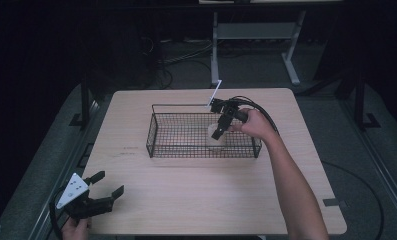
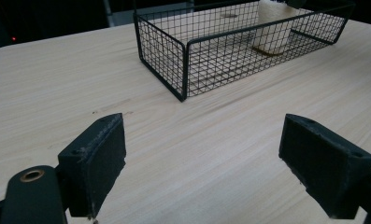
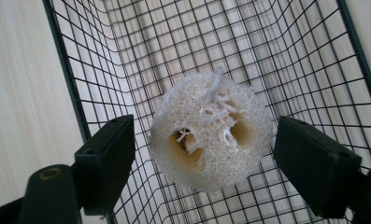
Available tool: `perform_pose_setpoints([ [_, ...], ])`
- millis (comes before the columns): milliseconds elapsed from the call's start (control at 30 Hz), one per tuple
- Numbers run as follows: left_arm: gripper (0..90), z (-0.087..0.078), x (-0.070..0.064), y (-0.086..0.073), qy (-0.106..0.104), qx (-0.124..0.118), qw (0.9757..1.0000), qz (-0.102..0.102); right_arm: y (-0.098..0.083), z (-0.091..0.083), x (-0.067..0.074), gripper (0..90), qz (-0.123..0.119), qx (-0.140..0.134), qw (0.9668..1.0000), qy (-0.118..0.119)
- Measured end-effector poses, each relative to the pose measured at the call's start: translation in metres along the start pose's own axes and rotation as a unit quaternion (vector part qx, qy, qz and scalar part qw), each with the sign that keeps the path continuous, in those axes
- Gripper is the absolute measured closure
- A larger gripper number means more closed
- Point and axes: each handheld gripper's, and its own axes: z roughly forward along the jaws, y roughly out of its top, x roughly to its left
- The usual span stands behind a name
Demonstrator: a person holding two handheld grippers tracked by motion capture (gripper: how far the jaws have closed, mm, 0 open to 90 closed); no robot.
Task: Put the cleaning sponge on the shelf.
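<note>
Nearest to me, my left tool (image 1: 107, 184) sits low at the near left corner of the bench (image 1: 186, 200), jaws spread wide with bare wood between them. Through its own view the wire basket (image 2: 183, 70) lies well ahead and a little to the right, out of its reach as it stands. I would leave that hand parked.

Farther out, my right tool (image 1: 217, 134) is dipped into the right end of the basket, pointing down from above. Its jaws are open, one on each side of the loofah piece (image 3: 211, 133), with a visible gap on both sides, so nothing is gripped yet. The loofah stands on end on the basket's mesh floor, near the right end wall: its long axis runs up toward the tool, and I look straight down on its round cut face with the hollow channels. It sits between the pads, slightly closer to the right-hand pad in that view.

So the relation that matters is settled, I judge: the thing is directly below and between the right jaws, the jaw line crossing its round girth. Closing would pinch the sides squarely. The fibre looks springy, so I expect some give before it holds.
</note>
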Motion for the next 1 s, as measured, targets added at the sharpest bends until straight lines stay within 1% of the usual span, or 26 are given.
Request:
perform_pose_setpoints([
  [200,14.1,0.000,0.000,0.000,0.000,0.000,1.0000,0.003,0.000,-0.008,0.002,19.1,-0.001,-0.013,0.9999,-0.005],
  [233,14.1,0.000,0.000,0.000,0.000,0.000,1.0000,0.003,0.000,-0.009,0.003,18.9,0.000,-0.016,0.9999,-0.002],
  [267,14.1,0.000,0.000,0.000,0.000,0.000,1.0000,0.002,0.000,-0.010,0.003,18.9,-0.001,-0.016,0.9999,0.000],
  [300,14.1,0.000,-0.001,0.000,0.000,0.000,1.0000,0.001,0.000,-0.011,0.004,18.8,-0.003,-0.017,0.9999,-0.003],
  [467,14.1,0.000,0.000,0.001,0.000,0.000,1.0000,0.005,-0.002,-0.016,0.006,18.3,-0.003,-0.020,0.9998,-0.002],
  [533,14.1,0.000,0.000,0.000,0.000,0.001,1.0000,0.002,-0.003,-0.021,0.007,18.3,-0.004,-0.023,0.9997,-0.007],
  [667,14.1,0.000,-0.001,0.000,0.000,0.001,1.0000,0.002,-0.006,-0.029,0.009,18.3,-0.004,-0.033,0.9994,-0.009],
  [800,14.1,0.000,0.000,0.000,0.000,0.001,1.0000,0.003,-0.008,-0.035,0.012,18.2,-0.005,-0.032,0.9994,-0.012],
  [867,14.1,0.000,0.000,0.000,0.000,0.001,1.0000,0.002,-0.010,-0.038,0.013,17.7,-0.004,-0.033,0.9994,-0.008],
  [1000,14.1,0.001,-0.001,0.000,-0.001,0.002,1.0000,0.004,-0.012,-0.043,0.019,17.6,-0.009,-0.033,0.9994,-0.009],
])
